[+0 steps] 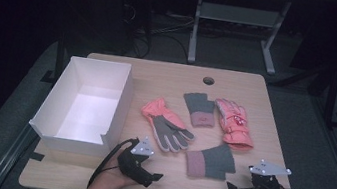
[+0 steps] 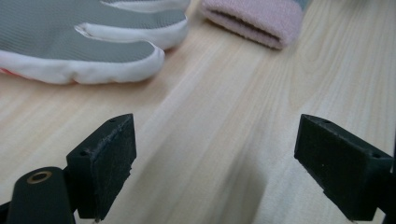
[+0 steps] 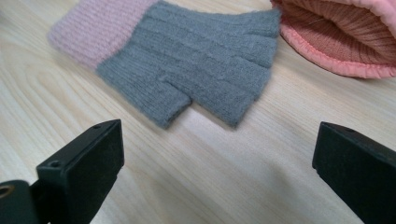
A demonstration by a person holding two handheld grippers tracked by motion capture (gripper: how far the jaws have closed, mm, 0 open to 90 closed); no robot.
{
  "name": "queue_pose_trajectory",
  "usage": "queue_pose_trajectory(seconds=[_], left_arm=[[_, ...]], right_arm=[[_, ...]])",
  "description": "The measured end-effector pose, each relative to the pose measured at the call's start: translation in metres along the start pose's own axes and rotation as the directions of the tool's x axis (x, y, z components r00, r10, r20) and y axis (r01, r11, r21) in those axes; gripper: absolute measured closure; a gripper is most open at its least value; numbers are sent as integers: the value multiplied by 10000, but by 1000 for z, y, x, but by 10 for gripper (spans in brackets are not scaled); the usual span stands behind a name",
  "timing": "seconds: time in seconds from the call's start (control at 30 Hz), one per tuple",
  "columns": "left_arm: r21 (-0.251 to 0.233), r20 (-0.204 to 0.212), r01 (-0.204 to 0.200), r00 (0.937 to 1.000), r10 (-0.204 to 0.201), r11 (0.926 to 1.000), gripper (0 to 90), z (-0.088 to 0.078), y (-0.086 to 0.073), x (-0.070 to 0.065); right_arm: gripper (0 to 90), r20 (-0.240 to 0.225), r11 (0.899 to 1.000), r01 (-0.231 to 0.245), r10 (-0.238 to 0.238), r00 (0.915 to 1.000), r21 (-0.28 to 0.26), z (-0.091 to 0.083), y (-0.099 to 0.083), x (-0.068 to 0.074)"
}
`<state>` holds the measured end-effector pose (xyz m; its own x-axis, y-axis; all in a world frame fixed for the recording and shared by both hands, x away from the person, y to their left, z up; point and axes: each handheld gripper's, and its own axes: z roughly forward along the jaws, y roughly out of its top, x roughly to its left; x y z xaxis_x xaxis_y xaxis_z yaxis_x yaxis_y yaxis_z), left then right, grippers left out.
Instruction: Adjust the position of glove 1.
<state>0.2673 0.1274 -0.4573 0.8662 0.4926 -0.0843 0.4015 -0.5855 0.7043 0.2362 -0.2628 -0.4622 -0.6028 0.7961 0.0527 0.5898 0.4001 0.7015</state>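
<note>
Gloves lie spread mid-desk beside the box (image 1: 85,105). Both tools, left (image 1: 156,177) and right (image 1: 231,187), rest open and empty. Nearest is the grey mitt (image 1: 210,160); better to pinch its pink cuff squarely, then lift clear before swinging boxward

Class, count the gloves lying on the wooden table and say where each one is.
4. A grey-palmed orange glove beside the white box; a grey knitted fingerless glove at centre; a pink padded glove right of it; another grey knitted fingerless glove nearest the grippers.
</note>
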Motion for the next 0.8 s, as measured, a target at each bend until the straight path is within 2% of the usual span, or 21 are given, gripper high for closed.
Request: queue_pose_trajectory(seconds=[0.1, 0.2, 0.3, 0.4, 0.43, 0.47, 0.57, 0.6, 0.67, 0.7, 0.73, 0.77, 0.8], left_arm=[[73, 29, 59, 10000, -59, 10000, 121, -1, 1, 1], [156, 110, 60, 9999, -62, 9999, 122, -1, 3, 3], [148, 124, 6, 9999, -8, 9999, 122, -3, 3, 4], [-21, 238, 213, 9995, -213, 9998, 123, -6, 2, 4], [-21, 238, 213, 9995, -213, 9998, 126, -6, 2, 4], [25, 492, 221, 9985, -222, 9998, 127, -7, 2, 6], [50, 579, 224, 9981, -227, 9997, 126, -8, 2, 5], [62, 616, 159, 9980, -163, 9999, 127, -8, 2, 4], [69, 605, 114, 9981, -118, 9999, 127, -9, 2, 4], [21, 576, 89, 9983, -90, 10000, 127, -9, 2, 3], [0, 492, 28, 9988, -28, 10000, 126, -10, 2, 2], [0, 492, 28, 9988, -28, 10000, 125, -10, 2, 2], [-36, 466, 40, 9989, -38, 10000, 125, -11, 2, 2]], right_arm=[[19, -176, 9994, -341, 341, 9993, -14, -2, 2, -1], [22, -484, 9990, -453, 451, 9978, -48, -4, 4, -3], [63, -662, 9977, -681, 682, 9955, 41, -5, 6, -4], [120, -629, 9980, -628, 620, 9961, -110, -8, 10, -4], [120, -629, 9980, -628, 620, 9961, -110, -8, 10, -4], [151, -662, 9977, -638, 621, 9959, -242, -9, 13, -3], [192, -630, 9976, -626, 607, 9962, -295, -8, 16, -2], [253, -640, 9979, -621, 608, 9961, -193, -6, 20, -1], [276, -655, 9979, -630, 619, 9959, -150, -4, 22, 0], [323, -749, 9981, -609, 601, 9954, -72, -2, 25, 2], [394, -740, 9992, -383, 374, 9966, -101, 0, 29, 3], [394, -740, 9992, -383, 374, 9966, -101, 0, 29, 3], [470, -828, 9996, -260, 248, 9963, -131, 2, 34, 5]])
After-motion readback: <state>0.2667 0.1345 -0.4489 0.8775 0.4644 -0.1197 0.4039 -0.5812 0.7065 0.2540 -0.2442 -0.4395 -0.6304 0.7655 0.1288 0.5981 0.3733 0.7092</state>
